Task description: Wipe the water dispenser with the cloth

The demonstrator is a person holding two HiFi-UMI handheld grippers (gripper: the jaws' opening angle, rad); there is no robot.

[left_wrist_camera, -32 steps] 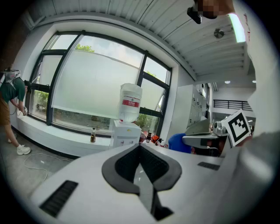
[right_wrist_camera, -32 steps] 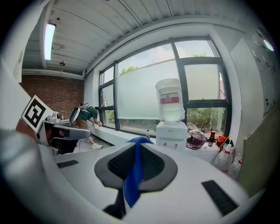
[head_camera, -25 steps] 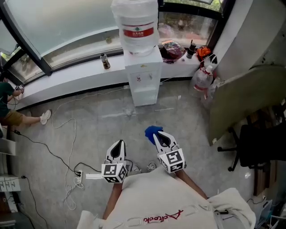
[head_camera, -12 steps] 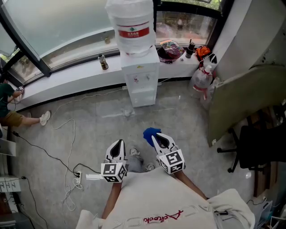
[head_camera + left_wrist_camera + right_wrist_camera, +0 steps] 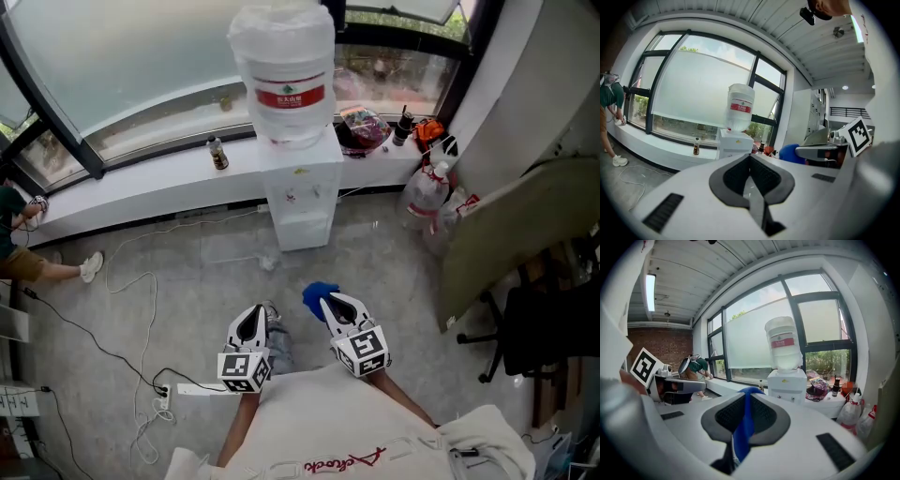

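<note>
A white water dispenser (image 5: 298, 192) with a large bottle (image 5: 284, 75) on top stands against the window sill, some way ahead of both grippers. It shows too in the left gripper view (image 5: 734, 140) and the right gripper view (image 5: 788, 384). My right gripper (image 5: 325, 298) is shut on a blue cloth (image 5: 318, 293), which hangs pinched between its jaws (image 5: 745, 423). My left gripper (image 5: 251, 315) is shut with nothing in it, held beside the right one. Both are low, near my body, well short of the dispenser.
A white sill (image 5: 150, 187) runs under the big window, with a small bottle (image 5: 218, 153) on it. Bags, spray bottles and a jug (image 5: 427, 187) crowd the right corner. Cables and a power strip (image 5: 192, 388) lie on the floor at left. An office chair (image 5: 544, 328) stands at right. A person's leg (image 5: 52, 267) shows at far left.
The view has shifted a little closer to the dispenser. Both grippers hold the same pose, the blue cloth still pinched in the right one.
</note>
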